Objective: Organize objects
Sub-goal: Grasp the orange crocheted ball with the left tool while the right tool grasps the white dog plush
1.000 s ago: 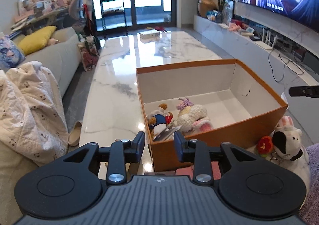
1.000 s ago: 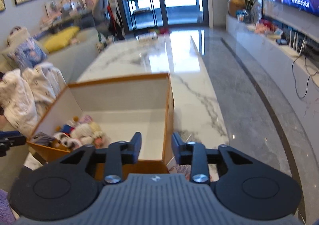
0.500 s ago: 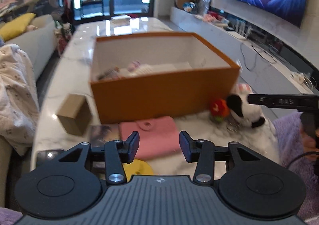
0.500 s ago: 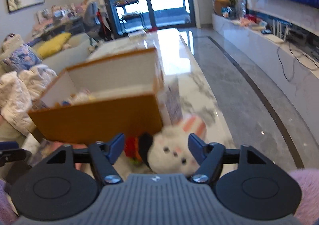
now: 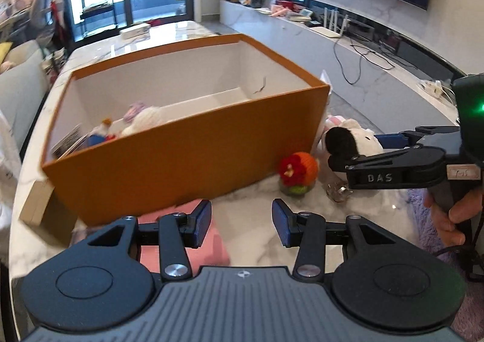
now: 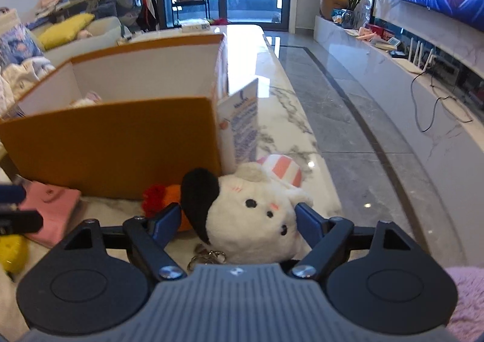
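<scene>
Right hand-held gripper (image 6: 237,216) gapes wide around the plush dog (image 6: 254,215); left hand-held gripper (image 5: 241,222) open, empty.

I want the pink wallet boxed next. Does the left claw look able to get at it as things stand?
Probably yes: the left claw is open, the pink wallet lies uncovered on the marble just below its left finger, and the orange box stands behind it.

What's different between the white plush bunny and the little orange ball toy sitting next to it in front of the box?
The white plush bunny is clearly larger than the orange ball toy. The bunny is white with one black ear and a striped pink one; the ball toy is orange with a red flower and a green base. The bunny lies between the open fingers of the right gripper; nothing surrounds the ball toy. Both are soft toys resting on the marble table outside the orange box.
</scene>
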`<action>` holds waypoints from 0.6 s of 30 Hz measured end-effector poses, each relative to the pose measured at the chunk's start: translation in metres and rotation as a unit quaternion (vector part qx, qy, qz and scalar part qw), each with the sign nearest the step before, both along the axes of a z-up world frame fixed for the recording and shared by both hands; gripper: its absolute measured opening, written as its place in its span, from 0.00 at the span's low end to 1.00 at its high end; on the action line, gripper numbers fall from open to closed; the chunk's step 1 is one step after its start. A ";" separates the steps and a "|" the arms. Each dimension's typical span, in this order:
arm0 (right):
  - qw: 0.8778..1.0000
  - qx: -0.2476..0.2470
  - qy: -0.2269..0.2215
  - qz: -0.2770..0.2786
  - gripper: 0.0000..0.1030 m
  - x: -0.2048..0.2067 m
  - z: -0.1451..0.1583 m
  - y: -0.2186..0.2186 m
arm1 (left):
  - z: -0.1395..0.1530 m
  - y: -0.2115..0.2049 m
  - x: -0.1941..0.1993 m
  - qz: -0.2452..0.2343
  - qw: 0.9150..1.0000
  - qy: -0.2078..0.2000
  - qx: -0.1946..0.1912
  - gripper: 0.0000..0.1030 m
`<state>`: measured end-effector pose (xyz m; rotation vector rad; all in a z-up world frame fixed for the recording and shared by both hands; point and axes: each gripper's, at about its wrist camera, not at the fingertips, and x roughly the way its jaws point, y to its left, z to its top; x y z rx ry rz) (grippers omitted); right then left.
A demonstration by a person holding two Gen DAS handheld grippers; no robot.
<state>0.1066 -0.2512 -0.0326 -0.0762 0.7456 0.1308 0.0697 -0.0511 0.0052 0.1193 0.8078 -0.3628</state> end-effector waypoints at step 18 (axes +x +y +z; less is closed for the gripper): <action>0.986 0.155 0.046 -0.050 0.66 0.003 -0.003 -0.064 | -0.045 -0.086 0.035 -0.119 0.991 -0.035 0.056 0.60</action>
